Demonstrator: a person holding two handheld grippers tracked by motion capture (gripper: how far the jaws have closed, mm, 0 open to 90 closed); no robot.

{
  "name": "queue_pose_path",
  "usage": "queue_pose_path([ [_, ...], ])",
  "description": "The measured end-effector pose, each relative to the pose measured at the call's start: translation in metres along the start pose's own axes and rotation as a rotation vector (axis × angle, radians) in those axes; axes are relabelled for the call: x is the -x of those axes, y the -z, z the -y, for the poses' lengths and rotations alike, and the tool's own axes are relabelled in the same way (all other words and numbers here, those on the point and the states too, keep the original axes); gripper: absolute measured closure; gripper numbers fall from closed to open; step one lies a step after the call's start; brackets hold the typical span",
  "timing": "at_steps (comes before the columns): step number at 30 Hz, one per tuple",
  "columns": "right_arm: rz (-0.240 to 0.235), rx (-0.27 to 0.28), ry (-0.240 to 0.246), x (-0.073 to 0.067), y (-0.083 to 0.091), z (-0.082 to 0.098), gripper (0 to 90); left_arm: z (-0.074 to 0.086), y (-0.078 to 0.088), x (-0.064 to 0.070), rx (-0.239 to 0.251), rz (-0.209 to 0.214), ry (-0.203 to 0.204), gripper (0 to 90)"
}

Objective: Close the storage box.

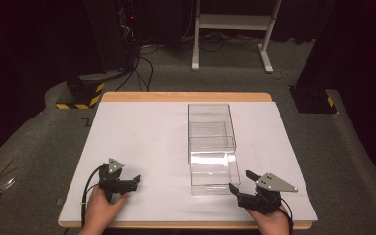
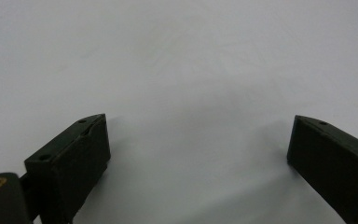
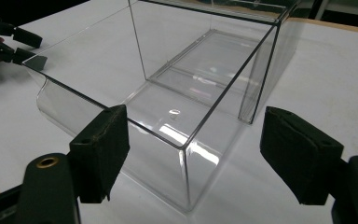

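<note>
Clear plastic drawer (image 3: 168,116) sits half out of its clear case (image 1: 209,126), mid-counter (image 1: 142,132). Right gripper (image 3: 193,154) jaws apart, straddling drawer's near corner; left gripper (image 1: 122,182) jaws apart, left of drawer. We judge slick wall may slip, or whole case slide.

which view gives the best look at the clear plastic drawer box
The right gripper view: the clear plastic drawer box sits close ahead of the open right gripper, its pulled-out tray, rim and front corner sharp. The high view shows it whole but small. The left gripper view looks at white table surface.
</note>
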State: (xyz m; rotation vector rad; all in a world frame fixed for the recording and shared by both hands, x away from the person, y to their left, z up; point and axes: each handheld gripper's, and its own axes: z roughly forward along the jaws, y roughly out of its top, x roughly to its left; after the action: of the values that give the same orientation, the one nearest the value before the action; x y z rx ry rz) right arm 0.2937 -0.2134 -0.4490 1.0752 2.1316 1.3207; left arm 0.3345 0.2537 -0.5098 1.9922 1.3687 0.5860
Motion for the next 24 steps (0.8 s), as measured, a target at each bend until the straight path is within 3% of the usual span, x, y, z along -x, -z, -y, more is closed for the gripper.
queue_pose_path([
  [9,-0.004,0.001,0.004,-0.002,0.000,0.002,25.4,0.000,0.000,0.000,0.000,0.000,0.000,6.0],
  [16,-0.011,-0.028,0.016,-0.007,-0.002,0.008,26.5,0.000,0.000,0.000,0.000,0.000,0.000,6.0],
  [24,0.004,-0.044,0.007,-0.003,-0.009,0.010,26.2,0.000,0.000,0.000,0.000,0.000,0.000,6.0],
])
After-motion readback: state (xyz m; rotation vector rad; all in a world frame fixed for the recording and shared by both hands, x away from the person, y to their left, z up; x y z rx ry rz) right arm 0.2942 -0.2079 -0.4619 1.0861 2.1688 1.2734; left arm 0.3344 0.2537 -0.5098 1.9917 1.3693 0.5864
